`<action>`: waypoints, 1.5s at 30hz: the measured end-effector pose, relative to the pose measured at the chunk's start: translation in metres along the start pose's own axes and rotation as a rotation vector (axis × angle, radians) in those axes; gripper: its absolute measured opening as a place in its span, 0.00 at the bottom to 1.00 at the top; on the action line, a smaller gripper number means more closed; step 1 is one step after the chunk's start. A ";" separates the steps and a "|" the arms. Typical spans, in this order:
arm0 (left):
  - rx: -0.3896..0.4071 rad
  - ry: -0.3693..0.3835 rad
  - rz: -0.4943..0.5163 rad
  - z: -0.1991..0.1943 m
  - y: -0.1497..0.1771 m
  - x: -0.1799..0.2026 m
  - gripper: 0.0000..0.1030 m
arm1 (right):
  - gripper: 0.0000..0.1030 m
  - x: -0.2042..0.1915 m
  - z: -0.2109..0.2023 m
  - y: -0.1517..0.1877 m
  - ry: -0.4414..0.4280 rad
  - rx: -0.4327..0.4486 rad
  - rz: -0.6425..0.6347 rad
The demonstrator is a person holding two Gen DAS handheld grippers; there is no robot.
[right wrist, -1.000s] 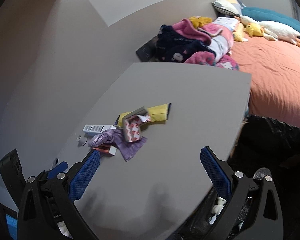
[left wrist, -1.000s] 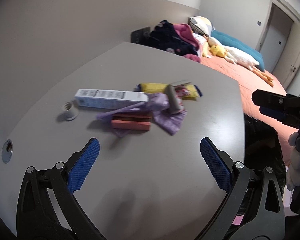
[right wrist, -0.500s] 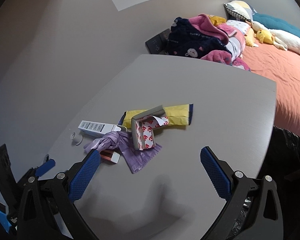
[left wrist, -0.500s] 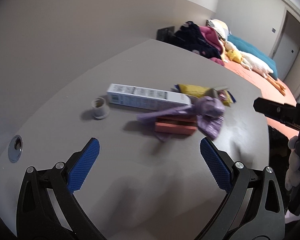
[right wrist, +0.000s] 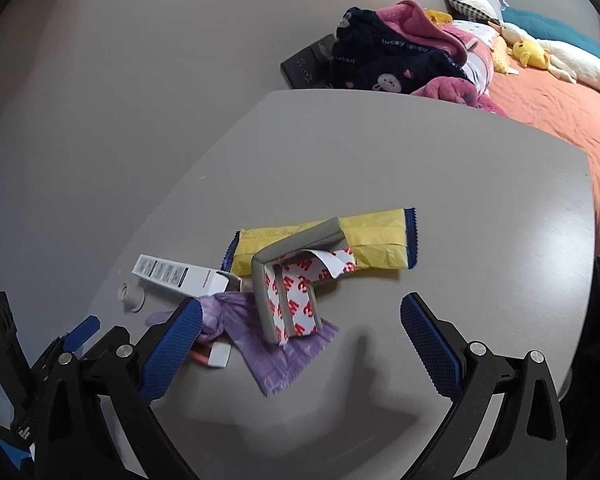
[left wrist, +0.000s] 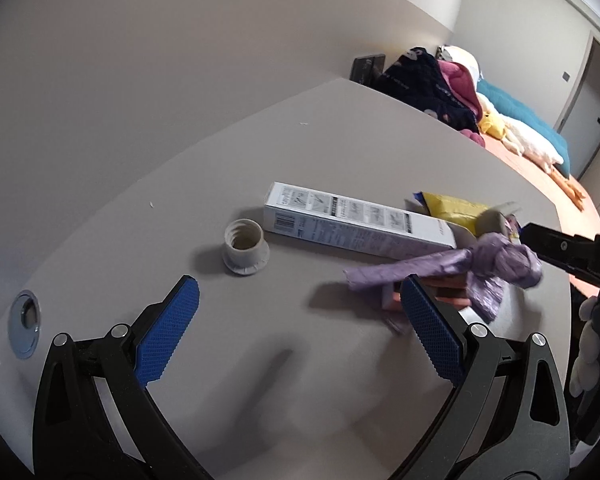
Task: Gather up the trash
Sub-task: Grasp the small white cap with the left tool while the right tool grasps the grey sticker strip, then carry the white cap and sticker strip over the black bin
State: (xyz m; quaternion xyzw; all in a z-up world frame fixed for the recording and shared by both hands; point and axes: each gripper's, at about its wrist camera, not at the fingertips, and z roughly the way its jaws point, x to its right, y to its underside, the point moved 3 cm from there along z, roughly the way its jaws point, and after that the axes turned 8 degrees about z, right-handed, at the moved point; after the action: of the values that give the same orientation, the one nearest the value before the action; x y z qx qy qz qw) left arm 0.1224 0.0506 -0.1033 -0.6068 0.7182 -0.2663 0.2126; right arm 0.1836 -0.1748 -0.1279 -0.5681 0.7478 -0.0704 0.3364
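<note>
Jaws on both the left gripper (left wrist: 296, 308) and right gripper (right wrist: 300, 320) gape wide, holding nothing. On the grey surface (right wrist: 440, 176) the trash sits clustered: yellow packet (right wrist: 380, 246), white box (left wrist: 356, 222), purple bag (right wrist: 284, 356), grey cap (left wrist: 245, 247).

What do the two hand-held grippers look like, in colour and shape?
Both look alike. The left hand-held gripper and the right hand-held gripper each have a black frame with triangular cut-outs, silver round screws, and two fingers covered with blue pads of fine grid texture. No cables or sleeves show.
</note>
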 end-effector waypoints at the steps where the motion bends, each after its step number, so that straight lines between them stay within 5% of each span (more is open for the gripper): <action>1: 0.000 -0.004 -0.003 0.002 0.000 -0.002 0.94 | 0.96 -0.001 0.004 -0.001 0.004 -0.001 -0.007; 9: -0.026 -0.022 0.013 0.021 -0.008 -0.014 0.85 | 0.89 -0.003 0.025 -0.007 0.018 -0.033 -0.015; 14: -0.046 -0.010 0.020 0.031 -0.010 -0.019 0.76 | 0.74 -0.002 0.031 -0.007 0.000 -0.040 -0.026; 17: -0.054 0.000 0.015 0.035 -0.009 -0.022 0.67 | 0.62 -0.002 0.035 -0.006 -0.033 -0.054 -0.037; 27: -0.050 0.025 -0.015 0.038 -0.006 -0.029 0.29 | 0.58 -0.002 0.031 -0.006 -0.038 -0.040 -0.044; 45: 0.008 0.028 0.005 -0.002 -0.018 -0.003 0.29 | 0.57 -0.007 -0.020 -0.017 -0.091 0.035 -0.055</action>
State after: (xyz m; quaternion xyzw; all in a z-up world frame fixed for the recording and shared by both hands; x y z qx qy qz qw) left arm 0.1357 0.0514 -0.0904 -0.6002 0.7217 -0.2769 0.2055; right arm 0.1863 -0.1800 -0.1020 -0.5852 0.7143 -0.0670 0.3779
